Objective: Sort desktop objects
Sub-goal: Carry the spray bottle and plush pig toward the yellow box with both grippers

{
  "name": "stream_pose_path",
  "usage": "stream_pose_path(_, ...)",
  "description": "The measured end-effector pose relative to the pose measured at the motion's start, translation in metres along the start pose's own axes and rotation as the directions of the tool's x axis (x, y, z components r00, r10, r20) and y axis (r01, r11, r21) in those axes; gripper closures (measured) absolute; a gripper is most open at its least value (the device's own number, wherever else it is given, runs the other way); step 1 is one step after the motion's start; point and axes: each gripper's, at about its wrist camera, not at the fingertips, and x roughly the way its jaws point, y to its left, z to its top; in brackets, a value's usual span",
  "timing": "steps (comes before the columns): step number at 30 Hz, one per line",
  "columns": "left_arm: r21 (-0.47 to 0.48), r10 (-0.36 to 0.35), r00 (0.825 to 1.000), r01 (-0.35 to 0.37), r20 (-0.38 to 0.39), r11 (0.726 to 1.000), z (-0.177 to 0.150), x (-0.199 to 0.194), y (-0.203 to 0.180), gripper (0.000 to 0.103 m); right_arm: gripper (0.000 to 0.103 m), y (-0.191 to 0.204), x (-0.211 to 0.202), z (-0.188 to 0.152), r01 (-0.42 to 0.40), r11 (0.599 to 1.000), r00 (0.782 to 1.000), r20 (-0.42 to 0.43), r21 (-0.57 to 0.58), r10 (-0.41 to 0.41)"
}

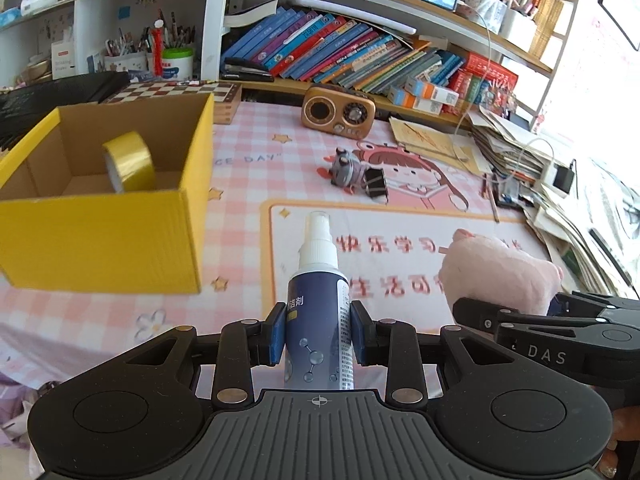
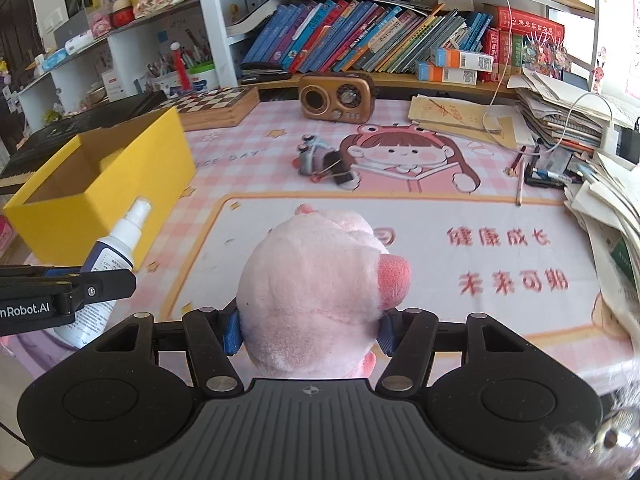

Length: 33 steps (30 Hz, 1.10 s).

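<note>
The left claw point(image 1: 318, 330) was closed on a spray bottle point(image 1: 318, 312), its blue pads pressed on either side of the dark blue body, white nozzle pointing away. The right claw point(image 2: 308, 328) gripped a pink plush pig point(image 2: 312, 292) between its pads. Both were held above the bench point(image 2: 460, 208), side by side. To the left stood an open yellow box point(image 1: 120, 236) with a roll of gold tape point(image 1: 130, 164) inside; a grey toy point(image 1: 344, 170) and a binder clip point(image 1: 376, 184) lay further back on the pink mat
</note>
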Motion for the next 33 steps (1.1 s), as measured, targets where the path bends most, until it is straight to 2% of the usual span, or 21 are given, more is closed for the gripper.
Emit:
stream_pose_path(17,0.007,-0.007,1.000,0.007,0.015,1.000,-0.046,-0.063,0.055,0.072,0.045,0.084,-0.036,-0.048,-0.020,1.000,1.000,0.006,-0.018,0.020)
stream_pose_path(33,-0.106,0.091,0.995,-0.087,0.033,0.991,-0.076,-0.105,0.116,0.072,0.045,0.160,-0.030,-0.060,-0.141,0.981,0.990,-0.037,-0.136,0.137)
